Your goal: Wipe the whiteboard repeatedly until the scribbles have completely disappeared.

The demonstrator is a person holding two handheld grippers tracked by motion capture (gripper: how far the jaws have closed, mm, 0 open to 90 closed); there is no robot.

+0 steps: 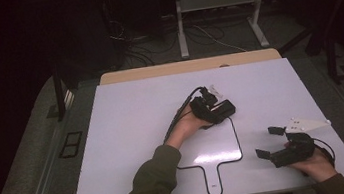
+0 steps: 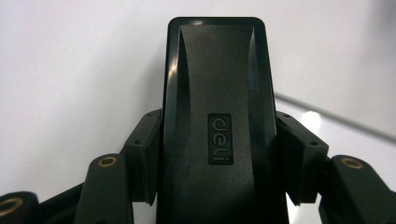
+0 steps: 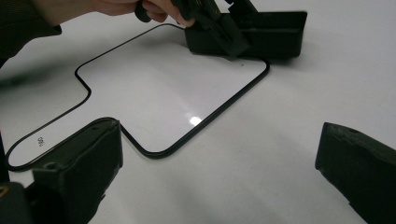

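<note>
- The left gripper (image 1: pixel 223 111) is near the middle of the white surface (image 1: pixel 133 127), and its jaws pinch a black stapler (image 1: pixel 222 109) from both sides.
- In the left gripper view the stapler (image 2: pixel 217 121) stands between the two jaws, with its long body pointing away from the camera, and the pads touch its sides.
- The stapler lies at the far right corner of the black outline (image 1: pixel 239 141), which is drawn on the surface in the shape of a paddle.
- In the right gripper view the stapler (image 3: pixel 266 35) sits just beyond this outline (image 3: pixel 224 105).
- The right gripper (image 1: pixel 270 142) is to the right of the outline, well apart from the stapler.
- Its jaws are spread wide and hold nothing.
</note>
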